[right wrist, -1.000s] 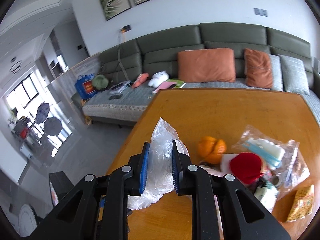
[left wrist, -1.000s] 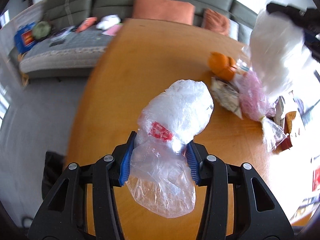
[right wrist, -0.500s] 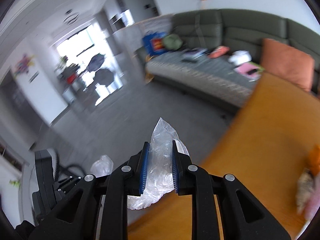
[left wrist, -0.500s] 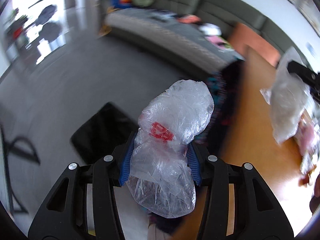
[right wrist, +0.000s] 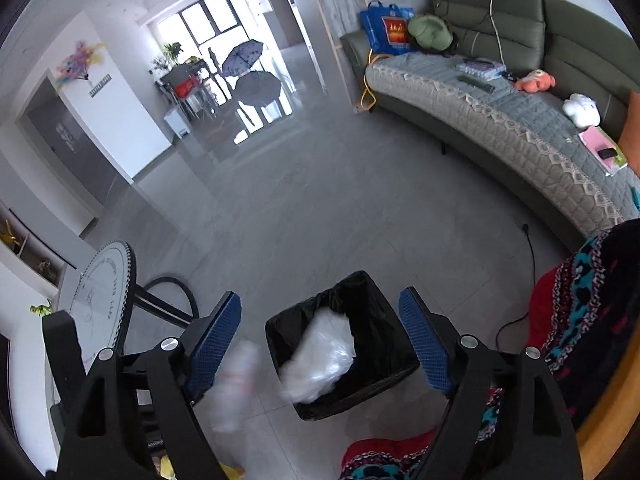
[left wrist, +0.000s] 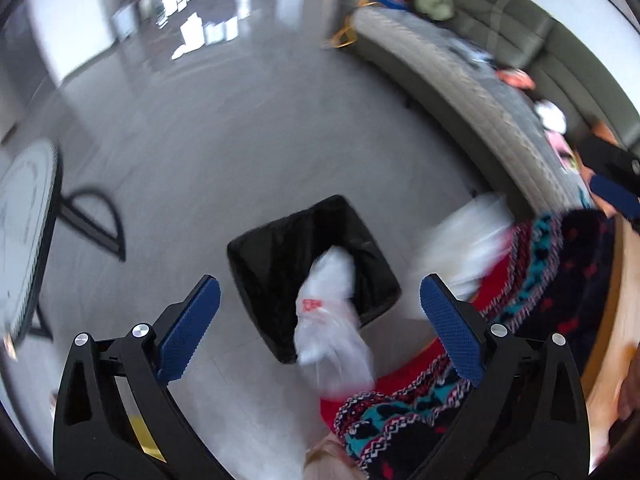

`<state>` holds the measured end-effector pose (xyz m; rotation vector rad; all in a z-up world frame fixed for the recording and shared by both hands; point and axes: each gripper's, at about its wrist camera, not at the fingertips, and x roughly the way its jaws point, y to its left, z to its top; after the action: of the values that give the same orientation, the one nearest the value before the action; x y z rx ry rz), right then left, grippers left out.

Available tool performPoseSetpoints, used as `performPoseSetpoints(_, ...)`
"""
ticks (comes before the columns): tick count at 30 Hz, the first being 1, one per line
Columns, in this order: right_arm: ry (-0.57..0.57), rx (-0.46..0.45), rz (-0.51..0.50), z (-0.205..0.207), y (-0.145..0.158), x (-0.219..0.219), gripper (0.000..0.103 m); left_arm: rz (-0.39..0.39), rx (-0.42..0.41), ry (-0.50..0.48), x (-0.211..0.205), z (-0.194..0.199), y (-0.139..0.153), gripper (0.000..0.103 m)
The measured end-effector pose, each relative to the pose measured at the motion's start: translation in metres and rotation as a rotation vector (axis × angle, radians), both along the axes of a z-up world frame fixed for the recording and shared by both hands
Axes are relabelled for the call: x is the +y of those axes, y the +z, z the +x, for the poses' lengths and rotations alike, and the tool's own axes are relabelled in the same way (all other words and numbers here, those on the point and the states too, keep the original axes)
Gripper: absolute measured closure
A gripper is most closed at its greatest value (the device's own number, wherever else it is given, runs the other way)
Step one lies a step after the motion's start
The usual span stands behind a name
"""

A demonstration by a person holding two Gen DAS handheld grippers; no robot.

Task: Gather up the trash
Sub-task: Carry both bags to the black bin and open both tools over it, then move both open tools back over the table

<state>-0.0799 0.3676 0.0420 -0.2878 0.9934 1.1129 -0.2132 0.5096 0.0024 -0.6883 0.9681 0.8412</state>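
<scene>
Grey tiled floor [right wrist: 320, 208] is seen below both grippers. Left gripper [left wrist: 320, 312] and right gripper [right wrist: 320, 332] jaws are opening, nothing clamped. Crumpled clear plastic bags [right wrist: 320, 360] are dropping into the black-lined square bin [right wrist: 384, 300], near centre. Step: disposal. Next, more table litter is judged needed.

Both wrist views downward, sharing the black bin [left wrist: 280, 248] [right wrist: 372, 292]

Both bags [left wrist: 332, 320] now released, falling.
</scene>
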Motion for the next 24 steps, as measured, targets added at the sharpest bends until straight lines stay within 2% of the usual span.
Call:
performPoseSetpoints(3, -0.010, -0.002, -0.012, 0.000, -0.002, 0.005, 0.021, -0.065, -0.043, 0.068, 0.012, -0.012, -0.003, 0.006)
performPoseSetpoints(5, -0.016, -0.002, -0.008, 0.001, -0.003, 0.002, 0.020, -0.084, -0.079, 0.083, 0.015, -0.017, -0.003, 0.006)
performPoseSetpoints(8, -0.025, 0.005, 0.004, 0.006, -0.003, -0.001, 0.019, -0.140, -0.087, 0.092, 0.017, -0.015, -0.003, 0.006)
performPoseSetpoints(12, -0.065, -0.004, 0.020, 0.016, 0.007, -0.024, 0.019, -0.086, -0.086, 0.065, 0.005, -0.001, 0.014, 0.006)
performPoseSetpoints(18, -0.176, -0.049, 0.050, 0.037, 0.034, -0.083, 0.019, -0.008, -0.101, -0.061, -0.031, 0.042, 0.044, 0.006)
performPoseSetpoints(24, -0.335, -0.113, 0.088, 0.063, 0.064, -0.175, 0.019, 0.023, -0.142, -0.282, -0.099, 0.105, 0.074, 0.006)
